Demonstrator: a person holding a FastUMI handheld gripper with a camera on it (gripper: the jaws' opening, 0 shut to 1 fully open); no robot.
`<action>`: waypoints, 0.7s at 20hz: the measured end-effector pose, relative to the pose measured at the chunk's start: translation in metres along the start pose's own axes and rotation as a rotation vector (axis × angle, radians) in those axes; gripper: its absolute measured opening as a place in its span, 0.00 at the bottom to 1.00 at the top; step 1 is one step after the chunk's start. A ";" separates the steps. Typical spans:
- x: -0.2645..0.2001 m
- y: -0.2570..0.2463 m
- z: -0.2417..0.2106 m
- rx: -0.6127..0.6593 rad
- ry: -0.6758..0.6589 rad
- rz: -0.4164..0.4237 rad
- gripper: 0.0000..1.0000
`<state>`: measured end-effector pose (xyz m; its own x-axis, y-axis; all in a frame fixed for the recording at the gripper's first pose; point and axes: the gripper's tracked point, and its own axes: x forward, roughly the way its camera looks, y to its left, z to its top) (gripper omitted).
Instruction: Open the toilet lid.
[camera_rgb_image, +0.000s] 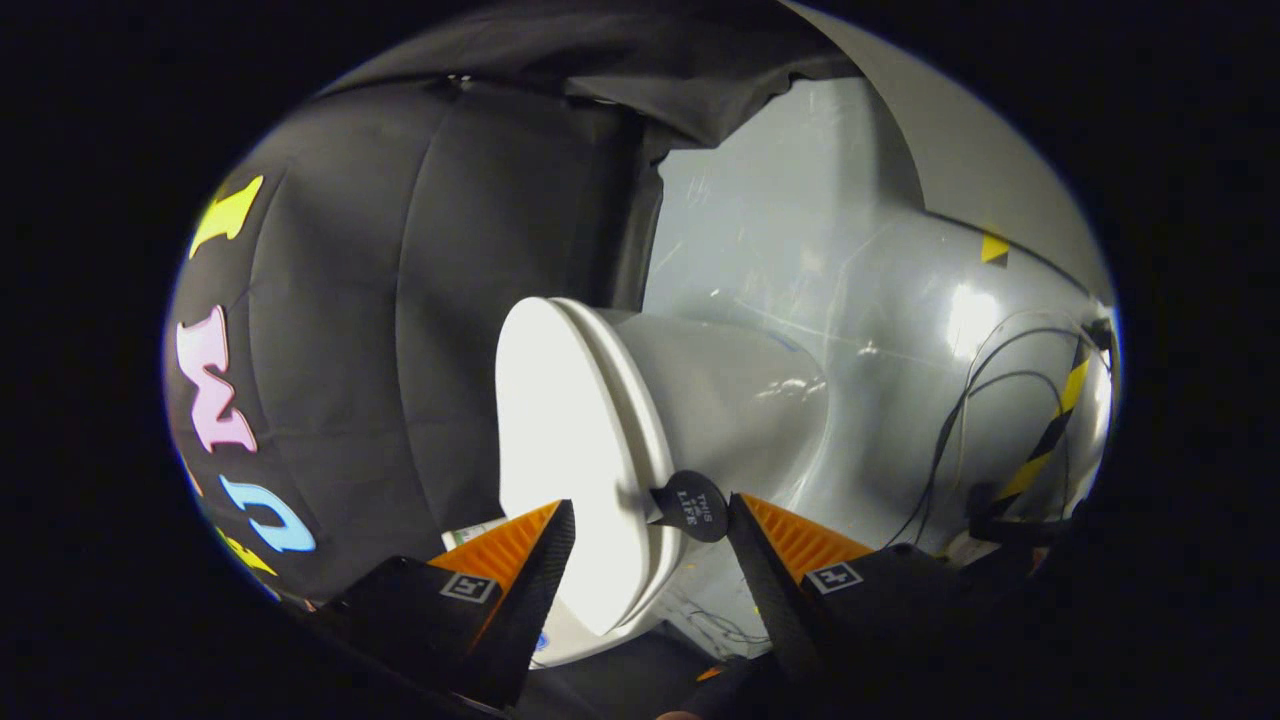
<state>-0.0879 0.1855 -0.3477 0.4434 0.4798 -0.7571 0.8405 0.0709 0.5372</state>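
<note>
Tool (650, 520) fingers stand wide apart, and we see the front edge of the white glossy toilet lid (560, 440) in the gap between them; neither finger presses on it as far as we can tell. Our view is rolled on its side, so the toilet appears tipped over.

Starting at the left, the black cloth wall of the booth (400, 300) hangs in soft folds behind everything. Next comes the left finger (520, 560), its tip just beside the lid's broad flat top. The lid lies closed, flush against the white seat rim (640, 420) beneath it, with only a thin seam between the two.

Continuing rightward, a small round black tab with pale lettering (692, 505) sticks out from the edge of the lid, between the two fingertips and just beside the tip of the right finger (770, 560); whether that finger touches it we cannot tell. Beyond the seat, the pale grey ceramic toilet bowl (740, 390) swells out and narrows toward the shiny grey floor (900, 330), which carries scuffs and bright reflections of lamps.

Farther right, thin black cables (950, 420) loop across the floor, and a strip of yellow-and-black striped tape (1050, 430) runs along it near the far edge.
</note>
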 end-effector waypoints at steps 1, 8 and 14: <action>0.003 -0.004 -0.001 -0.001 0.007 -0.003 0.96; 0.010 -0.028 0.010 -0.001 0.016 -0.067 0.30; 0.013 -0.023 0.009 -0.142 0.017 -0.087 0.05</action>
<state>-0.0988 0.1821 -0.3738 0.3642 0.4809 -0.7975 0.8228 0.2350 0.5175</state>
